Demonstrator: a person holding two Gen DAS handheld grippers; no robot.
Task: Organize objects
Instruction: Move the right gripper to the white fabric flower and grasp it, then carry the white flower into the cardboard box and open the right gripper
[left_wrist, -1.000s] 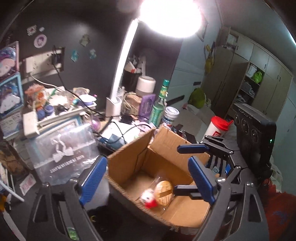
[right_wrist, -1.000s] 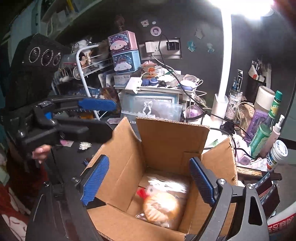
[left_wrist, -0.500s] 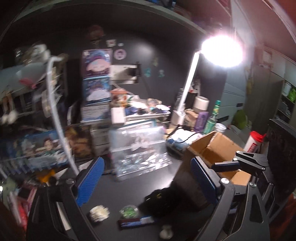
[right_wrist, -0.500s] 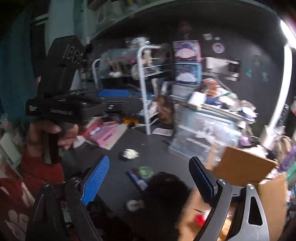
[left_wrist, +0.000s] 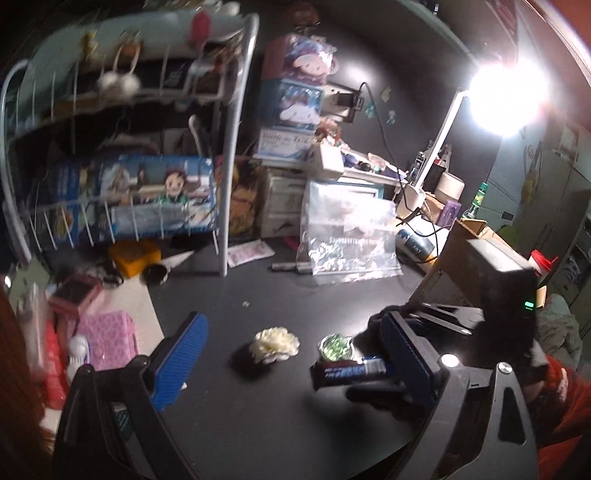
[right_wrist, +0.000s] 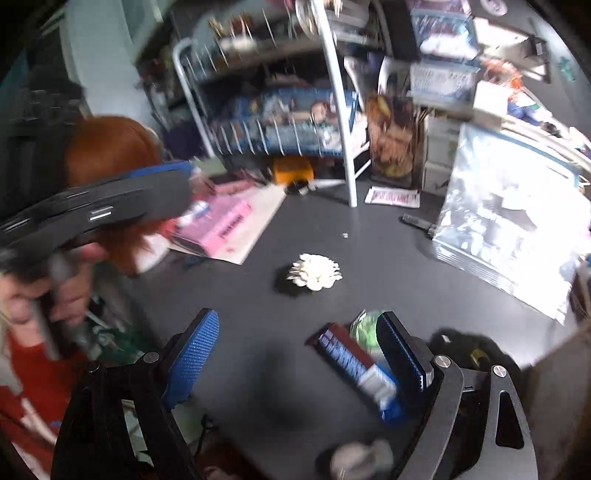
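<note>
Dark grey counter (left_wrist: 295, 288) fills the middle of both views, and the loose things lie on it in the lower centre. A white flower (left_wrist: 275, 344) sits alone just above the gap of the left tongs (left_wrist: 291, 363); in the right wrist view the same flower (right_wrist: 314, 271) lies at centre frame. Just right of it in the left view is a small green round item (left_wrist: 336, 346), and touching its lower edge a blue and dark red bar (left_wrist: 349, 371), lying flat. In the right view the bar (right_wrist: 356, 365) runs diagonally at lower centre, its far end beside the green item (right_wrist: 364, 325) and its near end against the right-hand blue pad (right_wrist: 400, 352).

Both tongs are released, blue pads spread wide with nothing between them. The right tongs (right_wrist: 295, 354) hang low over the bar. The left tongs appear again at the left edge of the right view, held in a hand (right_wrist: 55, 280).

A clear plastic bag (left_wrist: 347, 240) stands at centre right, a cardboard box (left_wrist: 467, 243) at the right edge beyond it. A white wire rack (left_wrist: 229, 147) fills the upper left, and a lamp (left_wrist: 506, 99) glares at upper right. The right view is blurred.
</note>
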